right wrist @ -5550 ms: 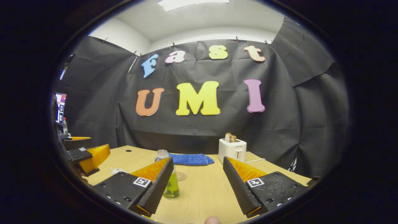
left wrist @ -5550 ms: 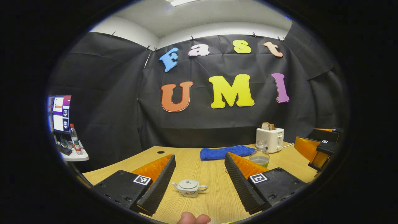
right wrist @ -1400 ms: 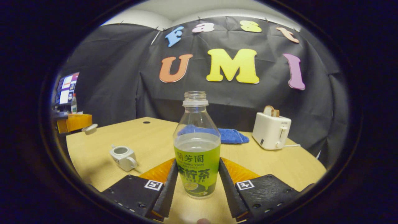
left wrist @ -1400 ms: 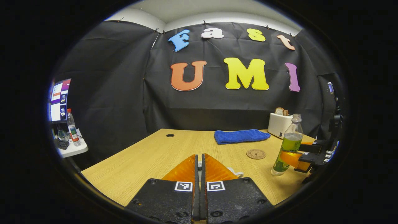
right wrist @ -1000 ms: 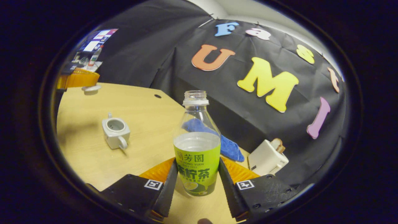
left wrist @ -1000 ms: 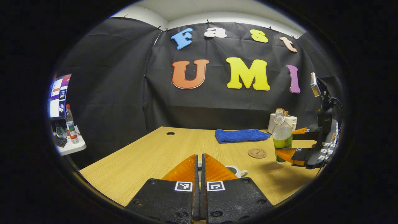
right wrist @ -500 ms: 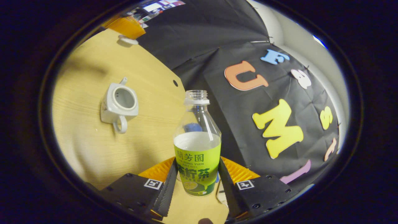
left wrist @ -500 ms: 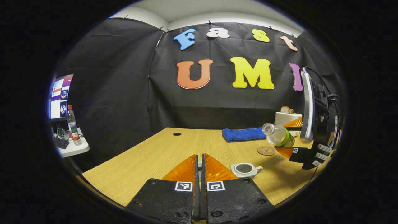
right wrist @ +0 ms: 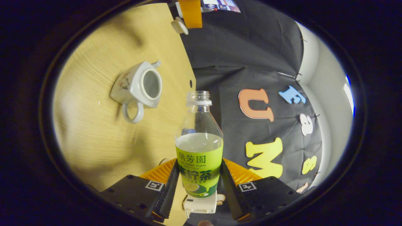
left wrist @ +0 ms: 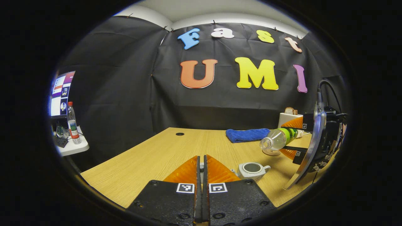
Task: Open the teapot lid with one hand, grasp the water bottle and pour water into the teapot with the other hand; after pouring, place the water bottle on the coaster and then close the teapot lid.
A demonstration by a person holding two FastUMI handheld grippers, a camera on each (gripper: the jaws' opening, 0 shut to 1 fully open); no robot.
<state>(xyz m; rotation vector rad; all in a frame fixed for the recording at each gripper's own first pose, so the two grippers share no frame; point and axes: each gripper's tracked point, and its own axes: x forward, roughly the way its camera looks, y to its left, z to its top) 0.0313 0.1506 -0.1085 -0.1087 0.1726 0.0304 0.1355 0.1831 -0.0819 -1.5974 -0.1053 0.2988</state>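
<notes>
The white teapot (left wrist: 251, 169) stands open on the wooden table (left wrist: 150, 157), just right of my left gripper (left wrist: 201, 156). That gripper is shut on the teapot lid (right wrist: 179, 25), which hangs under its fingers (right wrist: 190, 12) in the right gripper view. My right gripper (right wrist: 199, 164) is shut on the water bottle (right wrist: 199, 157), a capless one with a green label and partly full. In the left gripper view the bottle (left wrist: 278, 138) lies tipped, its mouth pointing down-left above the teapot (right wrist: 138, 86). I see no stream of water. The round coaster (left wrist: 271, 153) lies behind the bottle's mouth.
A folded blue towel (left wrist: 246, 135) and a white toaster (left wrist: 287, 117) sit at the table's far side. Off the table's left are a small side table with another bottle (left wrist: 71, 124) and a monitor (left wrist: 61, 94).
The right gripper has tipped the bottle further, from upright to near level, and brought its mouth lower toward the teapot. The left gripper has stayed shut, holding the lid aside.
</notes>
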